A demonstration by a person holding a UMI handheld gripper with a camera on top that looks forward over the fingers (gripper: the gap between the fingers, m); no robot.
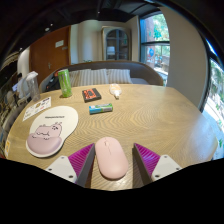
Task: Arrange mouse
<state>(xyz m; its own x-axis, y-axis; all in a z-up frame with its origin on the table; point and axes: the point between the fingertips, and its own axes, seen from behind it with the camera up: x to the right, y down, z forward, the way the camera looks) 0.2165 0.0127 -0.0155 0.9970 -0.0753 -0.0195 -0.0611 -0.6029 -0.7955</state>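
my gripper (110, 160) sits at the bottom centre of the frame, low over a round wooden table (150, 120). the two fingers are spread apart, and their magenta pads (80, 158) angle outward on either side. between them lies a pale pink mouse (110, 157), resting on the table top, its long axis pointing away from me. a thin strip of wood shows between the mouse and each pad, so i am not pressing on it; it stands between my fingers on its own support.

to the left of the frame, just beyond my left finger, lies a round pink mouse mat (50, 131) with a cartoon face drawn on it. past the mat, in the upper left, a sheet of paper (37, 107) lies flat, and a green cup (65, 82) stands upright near the far edge of the table. near the top centre, a dark booklet (91, 95) lies flat, with a teal box (100, 108) just in front of it, and a small white object (116, 91) to their right; what it is i cannot tell. beyond the table, a sofa (100, 75) runs along the far side, and a window (155, 40) with greenery outside fills the upper right.
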